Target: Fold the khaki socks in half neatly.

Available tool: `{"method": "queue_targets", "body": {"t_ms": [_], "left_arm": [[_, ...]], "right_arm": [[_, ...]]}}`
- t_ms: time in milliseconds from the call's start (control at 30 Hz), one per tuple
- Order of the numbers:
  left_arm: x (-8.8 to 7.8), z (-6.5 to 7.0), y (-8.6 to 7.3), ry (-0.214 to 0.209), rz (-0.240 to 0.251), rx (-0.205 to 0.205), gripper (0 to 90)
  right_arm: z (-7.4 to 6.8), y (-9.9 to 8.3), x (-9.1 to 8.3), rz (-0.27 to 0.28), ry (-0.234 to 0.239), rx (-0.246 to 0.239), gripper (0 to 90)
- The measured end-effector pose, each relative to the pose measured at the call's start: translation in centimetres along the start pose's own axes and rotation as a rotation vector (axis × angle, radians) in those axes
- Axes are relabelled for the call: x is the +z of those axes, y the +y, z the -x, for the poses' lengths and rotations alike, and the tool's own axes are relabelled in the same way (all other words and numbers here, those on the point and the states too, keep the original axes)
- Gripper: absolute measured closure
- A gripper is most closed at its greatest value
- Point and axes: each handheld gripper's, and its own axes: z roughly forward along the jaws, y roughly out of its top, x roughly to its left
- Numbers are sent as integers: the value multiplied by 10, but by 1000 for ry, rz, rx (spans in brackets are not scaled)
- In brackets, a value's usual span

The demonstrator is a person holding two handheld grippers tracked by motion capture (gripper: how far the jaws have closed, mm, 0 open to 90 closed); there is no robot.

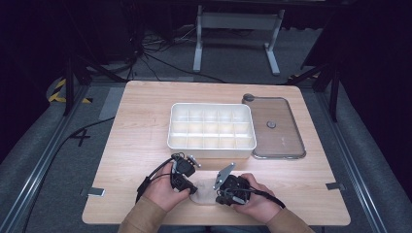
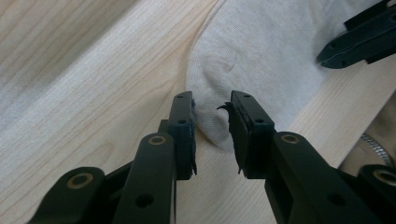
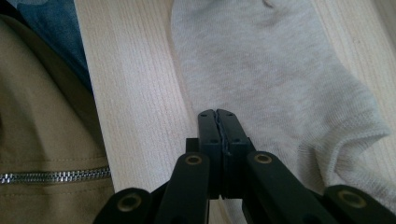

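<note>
A pale grey ankle sock (image 1: 204, 195) lies flat on the wooden table near its front edge, between my two grippers. My left gripper (image 2: 212, 121) is open, and a rounded end of the sock (image 2: 266, 56) sits between its jaws, low over the wood. From the other side, my right gripper (image 3: 217, 114) is shut, its tips pinched at the sock's (image 3: 266, 79) long edge. In the high view the left gripper (image 1: 190, 188) and right gripper (image 1: 219, 195) face each other across the sock. The right gripper's jaws (image 2: 355, 39) rest over the sock's far side.
A white plastic box (image 1: 210, 151) with several compartments stands mid-table behind the grippers. Its clear lid (image 1: 286, 143) lies flat to the right of it. A tan zipped jacket (image 3: 42, 121) hangs just past the table's front edge.
</note>
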Motion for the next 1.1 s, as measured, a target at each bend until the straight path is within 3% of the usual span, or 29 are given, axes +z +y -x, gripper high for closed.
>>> {"method": "queue_targets", "body": {"t_ms": [400, 567, 767, 1100], "left_arm": [[9, 14, 2, 89, -26, -14, 704], [9, 15, 2, 73, -20, -22, 823], [8, 10, 1, 21, -12, -27, 846], [-10, 13, 2, 4, 33, -16, 848]], "right_arm": [[0, 0, 0, -1, -2, -2, 898], [-1, 0, 0, -7, -4, -11, 898], [-1, 0, 0, -5, -4, -11, 898], [0, 0, 0, 0, -5, -9, 898]]}}
